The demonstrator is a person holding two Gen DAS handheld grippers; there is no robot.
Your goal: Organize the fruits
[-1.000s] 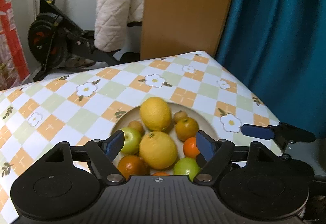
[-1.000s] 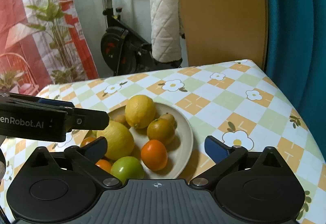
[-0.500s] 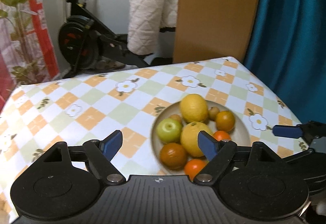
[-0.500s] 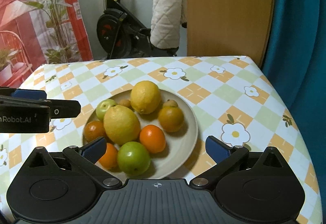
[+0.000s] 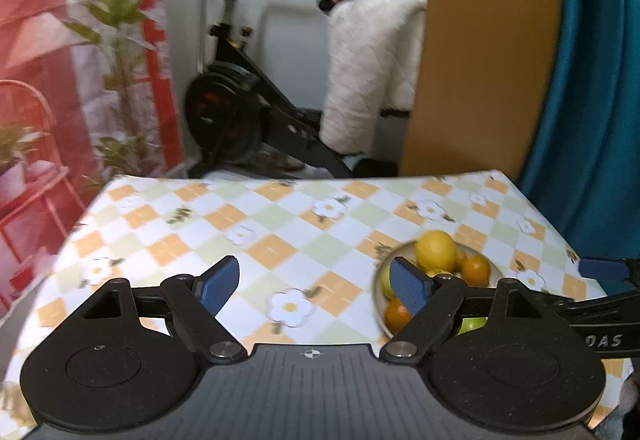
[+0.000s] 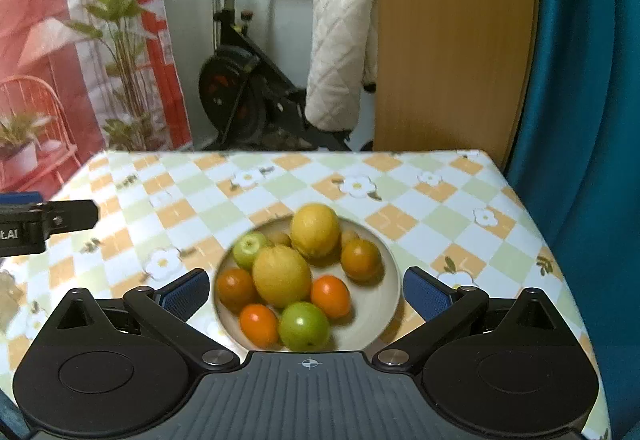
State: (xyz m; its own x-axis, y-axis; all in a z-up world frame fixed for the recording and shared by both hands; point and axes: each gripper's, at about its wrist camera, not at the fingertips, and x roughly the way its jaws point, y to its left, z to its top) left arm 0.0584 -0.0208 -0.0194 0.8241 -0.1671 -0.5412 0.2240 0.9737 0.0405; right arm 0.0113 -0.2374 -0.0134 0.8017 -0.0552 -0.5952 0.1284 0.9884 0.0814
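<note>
Left gripper (image 5: 314,282) empty, jaws spread over bare tablecloth (image 5: 280,240); right gripper (image 6: 306,290) also spread and empty, hanging above the plate (image 6: 384,304) of fruits (image 6: 282,274). Likely done or regrouping. Any next pick: approach one edge fruit from above, avoid rolling neighbours.

Left wrist view: plate (image 5: 496,272) partly hidden behind the left gripper's (image 5: 312,286) right finger; fruit count there cannot be told; tablecloth (image 5: 280,236) smeared by motion blur. Right gripper (image 5: 600,272) cut off by the right edge (lettering only partly legible). Right wrist view: left gripper cut off by the left edge; small brown fruits (image 6: 282,239) too blurred to identify.
</note>
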